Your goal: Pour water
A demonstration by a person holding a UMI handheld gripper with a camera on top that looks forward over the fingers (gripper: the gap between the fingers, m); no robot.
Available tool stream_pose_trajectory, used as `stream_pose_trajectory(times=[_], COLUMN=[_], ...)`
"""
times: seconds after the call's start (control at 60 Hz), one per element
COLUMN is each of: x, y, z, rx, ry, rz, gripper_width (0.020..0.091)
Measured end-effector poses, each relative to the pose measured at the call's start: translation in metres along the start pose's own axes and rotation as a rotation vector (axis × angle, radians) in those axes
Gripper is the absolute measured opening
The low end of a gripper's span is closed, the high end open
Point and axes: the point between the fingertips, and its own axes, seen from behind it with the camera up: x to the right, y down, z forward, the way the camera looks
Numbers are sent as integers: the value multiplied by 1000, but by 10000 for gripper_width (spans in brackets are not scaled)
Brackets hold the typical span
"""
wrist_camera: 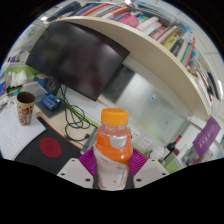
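The claw (112, 172) is clamped on an upright, orange-capped bottle (113, 150), well apart from the cup (26, 106); pouring seems not yet begun.

A light tabletop (12, 140) carried a patterned paper cup (26, 107) at the far left, a small blue-and-orange box (50, 101) just right of it, tangled cables (75, 122), and a dark mat (45, 150) nearer in.
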Motion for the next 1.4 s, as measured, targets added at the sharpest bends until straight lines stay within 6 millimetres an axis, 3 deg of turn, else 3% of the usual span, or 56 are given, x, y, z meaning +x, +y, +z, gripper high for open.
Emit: stream_pose_trajectory(times=[0.183, 0.317, 0.4, 0.567, 0.8, 1.017, 1.15, 1.267, 1.4], x=[-68, -116, -136, -173, -188, -195, -206, -191, -172], y=[-84, -118, -136, -156, -168, -162, -168, -185, -176], z=[22, 37, 46, 48, 45, 41, 25, 7, -2], rx=[21, 32, 55, 133, 139, 123, 180, 234, 226], ry=[-36, -50, -35, -20, 33, 7, -108, -115, -151], rz=[-443, -783, -1002, -1368, -1608, -1571, -1273, -981, -676], gripper_width=[402, 402, 402, 402, 402, 402, 402, 404, 422])
